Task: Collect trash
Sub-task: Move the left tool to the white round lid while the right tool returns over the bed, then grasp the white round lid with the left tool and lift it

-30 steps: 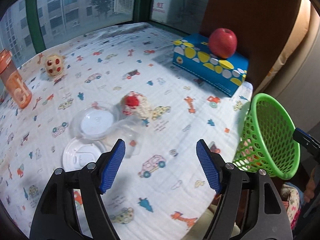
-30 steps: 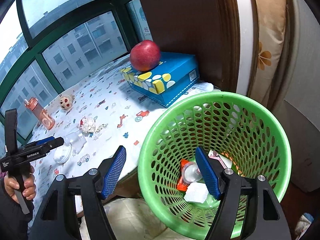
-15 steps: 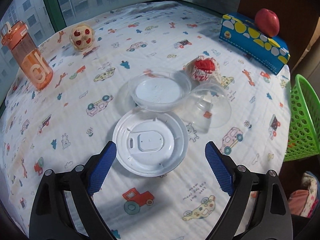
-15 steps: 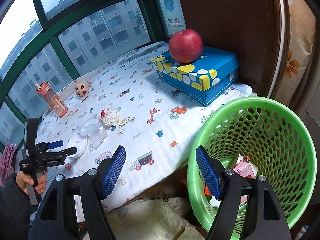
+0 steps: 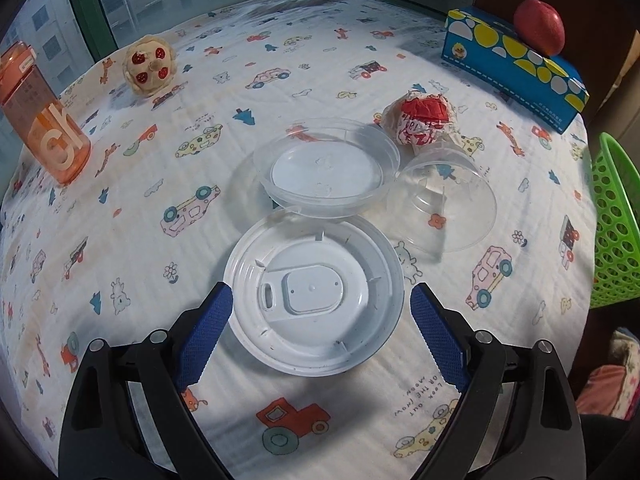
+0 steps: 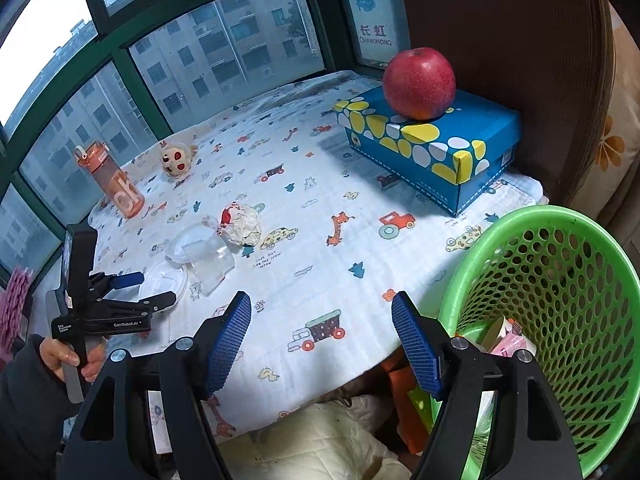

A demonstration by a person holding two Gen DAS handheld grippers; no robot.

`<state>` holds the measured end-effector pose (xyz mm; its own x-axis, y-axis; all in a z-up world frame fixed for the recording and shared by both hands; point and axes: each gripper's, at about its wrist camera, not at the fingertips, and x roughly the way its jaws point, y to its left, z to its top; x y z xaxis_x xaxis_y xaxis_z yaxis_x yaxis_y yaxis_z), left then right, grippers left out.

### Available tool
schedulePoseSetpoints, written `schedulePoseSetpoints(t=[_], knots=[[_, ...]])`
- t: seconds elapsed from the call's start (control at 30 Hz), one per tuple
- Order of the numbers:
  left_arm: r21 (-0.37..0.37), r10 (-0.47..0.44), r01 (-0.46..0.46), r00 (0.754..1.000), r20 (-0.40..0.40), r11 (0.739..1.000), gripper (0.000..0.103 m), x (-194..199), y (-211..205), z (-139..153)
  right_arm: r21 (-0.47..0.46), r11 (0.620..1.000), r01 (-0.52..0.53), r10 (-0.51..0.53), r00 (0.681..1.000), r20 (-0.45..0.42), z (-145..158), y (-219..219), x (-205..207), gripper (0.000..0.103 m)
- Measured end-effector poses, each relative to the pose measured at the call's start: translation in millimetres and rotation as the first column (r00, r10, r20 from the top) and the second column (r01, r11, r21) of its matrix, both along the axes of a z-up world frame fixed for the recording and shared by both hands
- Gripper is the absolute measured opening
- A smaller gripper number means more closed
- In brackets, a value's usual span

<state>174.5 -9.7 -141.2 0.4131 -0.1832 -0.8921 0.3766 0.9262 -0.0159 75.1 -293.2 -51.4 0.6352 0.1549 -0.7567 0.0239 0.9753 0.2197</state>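
- Left gripper [image 5: 320,322]: jaws spread wide, holding nothing. Its blue pads [image 5: 204,334] flank the near half of the white lid, one on each side; contact with the rim cannot be told.
- White lid [image 5: 314,296]: round, flat, lying underside up on the printed cloth [image 5: 120,200], directly ahead of the left gripper and centred between its jaws. Being round, it has no long axis; the spread looks just wider than the lid, so a straight close across its width should catch the rim.
- Clear shallow dish [image 5: 326,170]: just beyond the white lid, its near edge touching or overlapping the lid's far edge.
- Clear cup [image 5: 442,200]: on its side, right of the dish, mouth toward the camera.
- Crumpled wrapper [image 5: 420,118]: red and white, behind the cup, near the dish.
- Green basket [image 6: 560,300]: off the table's right edge, already holding some scraps; well apart from the lid.
- Right gripper [image 6: 320,340]: jaws spread, empty, hovering at the table edge beside the basket. It is farther from the trash pile than the left one.
- Non-trash, judged: orange bottle [image 5: 40,112], plush toy [image 5: 150,64], blue box [image 5: 516,68] with an apple [image 5: 540,26] on top.
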Motion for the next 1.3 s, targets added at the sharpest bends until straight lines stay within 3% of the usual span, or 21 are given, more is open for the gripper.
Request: schedulePoseSetpoints(t=[1.3], knots=[[-0.035,-0.010,0.010,1.000,-0.015,0.999,0.095,2,13,-3,0.022,0.993,-0.117,0.118,0.993,-0.024,-11,48,31,0.071]])
